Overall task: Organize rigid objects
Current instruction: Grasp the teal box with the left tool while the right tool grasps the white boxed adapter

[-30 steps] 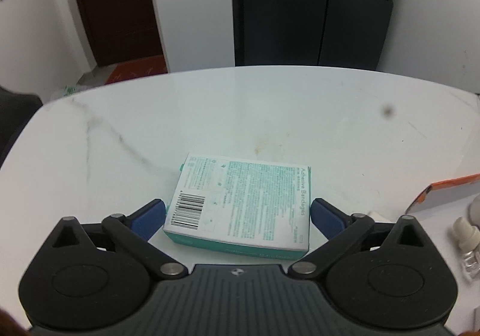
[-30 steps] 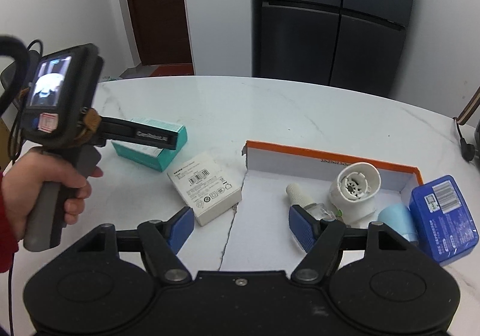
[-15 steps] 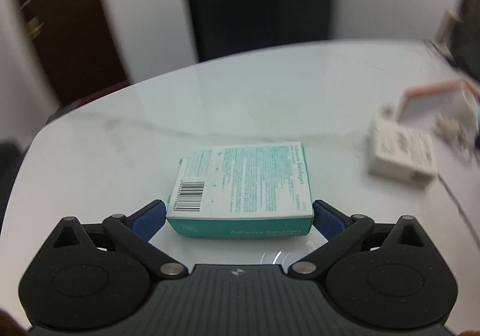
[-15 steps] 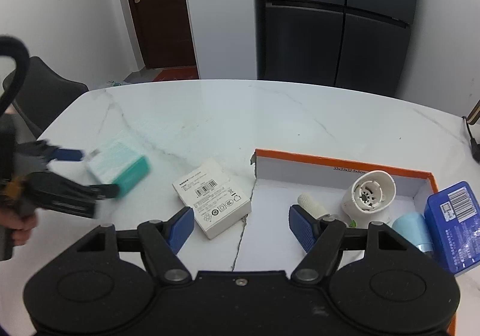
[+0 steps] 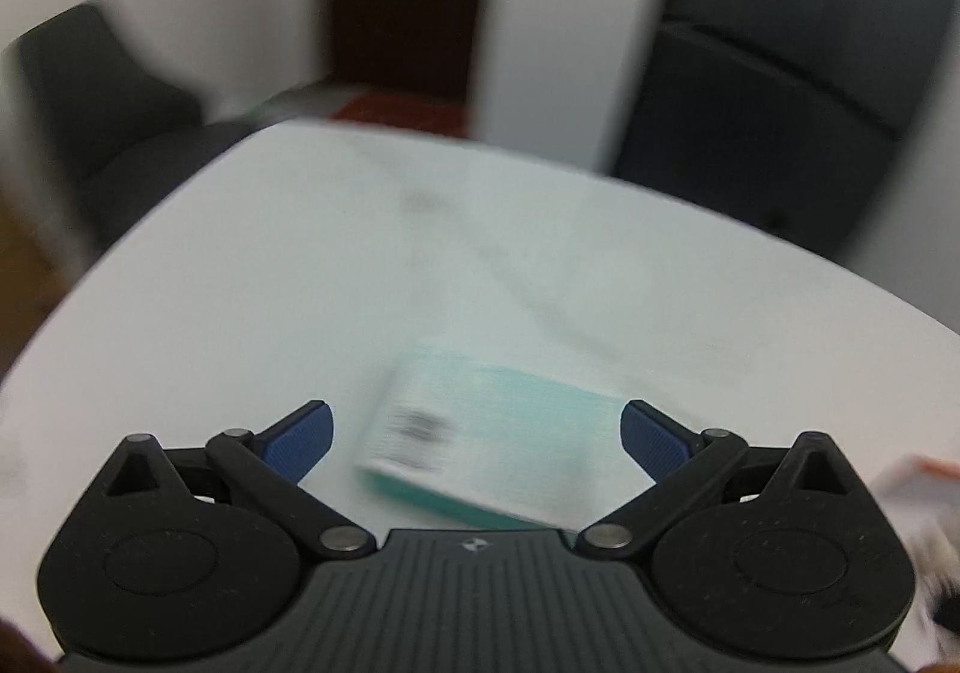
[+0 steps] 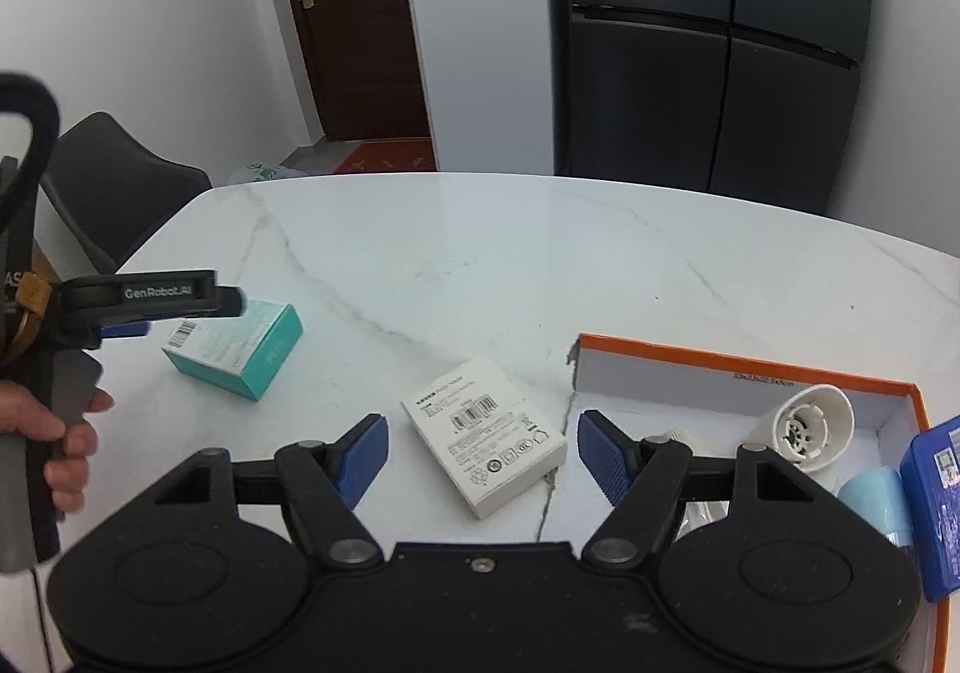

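Risking a slip: teal box (image 5: 480,445) sitting loosely between wide jaws
Hovering left gripper (image 5: 474,436) open, pads clear of the box lying on the table (image 6: 540,265); closing off-centre could be skewing it. Holding right gripper (image 6: 480,448) open over white box (image 6: 483,436), beside orange tray (image 6: 750,364).

Two boxes (image 6: 237,344) (image 6: 485,436) on the table (image 6: 540,265); four items in one tray (image 6: 744,373).
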`<move>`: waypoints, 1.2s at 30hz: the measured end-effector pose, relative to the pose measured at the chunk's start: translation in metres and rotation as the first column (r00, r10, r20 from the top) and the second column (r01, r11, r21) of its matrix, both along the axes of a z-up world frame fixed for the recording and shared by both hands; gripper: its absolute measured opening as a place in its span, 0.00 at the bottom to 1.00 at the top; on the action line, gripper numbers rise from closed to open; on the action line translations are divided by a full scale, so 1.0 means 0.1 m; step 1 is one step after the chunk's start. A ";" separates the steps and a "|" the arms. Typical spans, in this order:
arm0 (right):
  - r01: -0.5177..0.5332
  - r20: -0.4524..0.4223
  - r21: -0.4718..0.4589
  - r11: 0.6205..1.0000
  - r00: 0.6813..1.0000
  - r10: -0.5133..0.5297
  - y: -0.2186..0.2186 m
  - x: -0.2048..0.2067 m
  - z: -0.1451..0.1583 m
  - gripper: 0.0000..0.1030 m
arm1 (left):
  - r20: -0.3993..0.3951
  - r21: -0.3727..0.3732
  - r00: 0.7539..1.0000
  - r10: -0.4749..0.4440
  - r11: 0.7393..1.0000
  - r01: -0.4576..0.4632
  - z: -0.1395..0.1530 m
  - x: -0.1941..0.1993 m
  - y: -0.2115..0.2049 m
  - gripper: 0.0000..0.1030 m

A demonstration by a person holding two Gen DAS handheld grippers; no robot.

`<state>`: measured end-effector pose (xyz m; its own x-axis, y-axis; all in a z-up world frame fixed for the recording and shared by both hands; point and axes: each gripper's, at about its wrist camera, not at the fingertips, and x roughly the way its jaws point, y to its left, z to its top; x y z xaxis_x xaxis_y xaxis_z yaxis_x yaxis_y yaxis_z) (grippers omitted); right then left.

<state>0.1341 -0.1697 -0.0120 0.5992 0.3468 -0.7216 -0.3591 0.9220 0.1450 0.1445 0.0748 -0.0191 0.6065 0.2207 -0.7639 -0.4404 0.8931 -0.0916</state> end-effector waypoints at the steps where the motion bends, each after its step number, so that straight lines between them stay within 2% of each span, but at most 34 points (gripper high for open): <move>1: 0.005 -0.001 0.002 1.000 1.000 -0.005 -0.01 0.01 -0.01 0.80 | -0.009 -0.070 0.996 0.087 0.994 -0.088 0.05 0.11 0.15 1.00; 3: 0.017 -0.012 0.008 1.000 1.000 -0.017 -0.02 0.02 -0.05 0.80 | -0.007 -0.235 0.980 0.200 0.952 -0.196 0.07 0.15 0.30 1.00; 4: 0.018 -0.016 0.012 1.000 1.000 -0.018 -0.01 0.02 -0.06 0.80 | -0.029 -0.245 0.968 0.248 0.938 -0.247 0.10 0.21 0.31 1.00; 7: -0.007 -0.018 0.019 1.000 1.000 0.007 0.06 -0.01 -0.05 0.80 | -0.113 -0.226 0.935 0.335 0.908 -0.353 0.19 0.49 0.26 1.00; 9: -0.028 -0.007 0.016 0.999 1.000 0.028 0.11 -0.04 -0.03 0.80 | -0.158 -0.211 0.920 0.359 0.898 -0.386 0.22 0.64 0.21 1.00; 11: -0.041 0.005 0.020 0.999 0.999 0.041 0.13 -0.07 0.00 0.80 | -0.245 -0.131 0.907 0.342 0.915 -0.381 0.15 0.83 0.17 1.00; 13: -0.043 0.008 0.028 0.999 0.999 0.043 0.13 -0.08 0.02 0.80 | -0.312 -0.077 0.904 0.291 0.941 -0.329 0.05 0.80 0.14 1.00; 16: -0.037 0.020 0.032 0.999 0.999 0.037 0.08 -0.10 0.05 0.80 | -0.341 -0.075 0.917 0.207 0.966 -0.246 -0.03 0.60 0.16 1.00; 18: -0.028 0.022 0.039 0.999 0.999 0.027 0.02 -0.11 0.06 0.80 | -0.317 -0.110 0.941 0.121 0.981 -0.163 -0.05 0.41 0.21 1.00; 20: -0.020 0.023 0.039 0.999 1.000 0.020 -0.03 -0.11 0.06 0.80 | -0.272 -0.150 0.962 -0.007 0.988 -0.035 -0.05 0.16 0.28 1.00; 21: -0.019 0.021 0.038 0.999 1.000 0.018 -0.05 -0.11 0.05 0.80 | -0.244 -0.171 0.967 -0.078 0.985 0.037 -0.05 0.04 0.30 1.00; 23: -0.036 0.008 0.031 0.999 0.999 0.036 -0.07 -0.09 0.02 0.80 | -0.216 -0.144 0.963 -0.161 0.981 0.132 -0.03 -0.22 0.34 1.00; 26: -0.054 0.003 0.006 0.999 0.999 0.054 -0.04 -0.04 -0.05 0.81 | -0.212 -0.058 0.962 -0.173 0.985 0.165 -0.05 -0.46 0.37 1.00; 29: -0.078 -0.011 -0.041 0.996 0.997 0.077 0.04 0.07 -0.15 0.81 | -0.159 -0.063 0.977 -0.142 0.989 0.133 -0.04 -0.41 0.42 1.00; 31: -0.103 -0.027 -0.065 0.993 0.994 0.102 0.10 0.15 -0.21 0.81 | -0.115 -0.040 0.979 -0.168 0.986 0.164 0.03 -0.35 0.40 1.00; 32: -0.115 -0.033 -0.077 0.990 0.993 0.113 0.13 0.18 -0.24 0.81 | -0.103 -0.001 0.973 -0.205 0.978 0.206 0.05 -0.32 0.36 1.00; 33: -0.134 -0.039 -0.085 0.987 0.991 0.131 0.15 0.22 -0.27 0.82 | -0.097 0.049 0.965 -0.243 0.967 0.248 0.10 -0.31 0.15 1.00; 34: -0.148 -0.052 -0.097 0.984 0.988 0.144 0.17 0.25 -0.30 0.82 | -0.097 0.105 0.952 -0.292 0.948 0.301 0.11 -0.29 0.07 1.00; 36: -0.166 -0.056 -0.129 0.978 0.986 0.160 0.22 0.31 -0.34 0.82 | -0.104 0.154 0.921 -0.374 0.909 0.387 0.12 -0.26 0.02 1.00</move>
<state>0.1651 -0.1475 -0.0460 0.5081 0.3360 -0.7930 -0.5019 0.8638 0.0444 0.1186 0.0770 -0.0076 0.6165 0.1128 -0.7793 -0.0636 0.9936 0.0935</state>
